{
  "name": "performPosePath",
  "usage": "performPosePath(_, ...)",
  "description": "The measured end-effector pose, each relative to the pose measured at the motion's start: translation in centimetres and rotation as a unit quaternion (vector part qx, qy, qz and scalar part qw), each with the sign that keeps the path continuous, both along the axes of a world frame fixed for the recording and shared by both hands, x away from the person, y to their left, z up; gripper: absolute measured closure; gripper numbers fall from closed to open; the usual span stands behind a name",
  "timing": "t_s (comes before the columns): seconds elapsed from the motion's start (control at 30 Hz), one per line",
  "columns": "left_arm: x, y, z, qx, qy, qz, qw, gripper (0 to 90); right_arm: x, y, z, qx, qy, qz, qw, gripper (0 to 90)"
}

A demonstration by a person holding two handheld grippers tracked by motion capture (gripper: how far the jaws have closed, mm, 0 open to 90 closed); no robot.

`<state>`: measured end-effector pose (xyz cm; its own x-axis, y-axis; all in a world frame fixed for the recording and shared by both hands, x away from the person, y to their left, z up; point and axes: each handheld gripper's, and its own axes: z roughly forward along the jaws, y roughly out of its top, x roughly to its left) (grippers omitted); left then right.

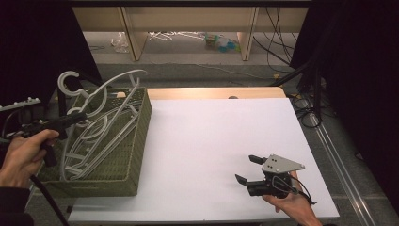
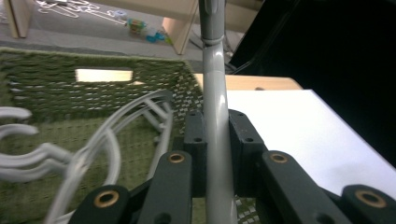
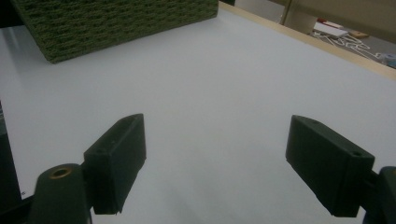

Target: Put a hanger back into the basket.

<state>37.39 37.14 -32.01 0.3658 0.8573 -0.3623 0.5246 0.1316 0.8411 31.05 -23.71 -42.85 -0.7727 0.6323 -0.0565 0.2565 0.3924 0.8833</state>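
over the left end of the white table top (image 1: 211, 141), the left gripper (image 1: 75, 118) pinches the pale grey plastic bar of a clothes hanger (image 2: 215, 140), its two black jaws pressed against either side of the rod in the left gripper view. the person's left hand (image 1: 21, 155) holds that gripper above the woven olive-green rectangular basket (image 1: 94, 186), and the gripped hanger rises out of it, its curved hook (image 1: 68, 80) standing above the far rim, beyond and to the left of the jaws. more pale grey hangers (image 1: 101, 136) lie tangled in the basket just below and to the right of the left gripper, leaning against its right-hand wall; in the left gripper view their curved shoulders (image 2: 116, 135) show to the left of the jaws, against the basket's green weave. well apart to the right, near the table's front edge, the right gripper (image 1: 248, 169) rests in the person's right hand (image 1: 291, 202) with its jaws spread wide, nothing between them, a grey three-cornered plate (image 1: 282, 164) on top. in the right gripper view its two black fingertips (image 3: 116, 158) stand far apart over bare white table, with a corner of the green basket (image 3: 116, 23) well ahead of them to the left. a wooden shelf frame (image 1: 188, 23) stands on the floor beyond the table.
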Motion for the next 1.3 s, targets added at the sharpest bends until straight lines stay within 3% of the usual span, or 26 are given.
performPosePath(0.57, 1.4, 2.3, -1.3, 0.049, 0.017, -0.017, 0.9985, 78.8, 0.2, 0.2, -0.3, -0.006, 0.006, 0.008, 0.9999, 21.2)
performPosePath(0.9, 1.6, 3.3, -2.5, 0.033, 0.021, -0.029, 0.9988, 78.8, 0.3, 0.1, -0.4, -0.007, 0.009, 0.008, 0.9999, 21.5)
performPosePath(1.13, 1.8, 3.6, -3.1, 0.041, 0.033, -0.038, 0.9979, 78.6, 0.3, 0.0, -0.4, -0.01, 0.009, 0.006, 0.9999, 21.5)
performPosePath(1.3, 2.6, 3.0, -3.5, 0.072, 0.051, -0.043, 0.9952, 78.0, 0.3, 0.0, -0.4, -0.009, 0.01, 0.009, 0.9999, 21.6)
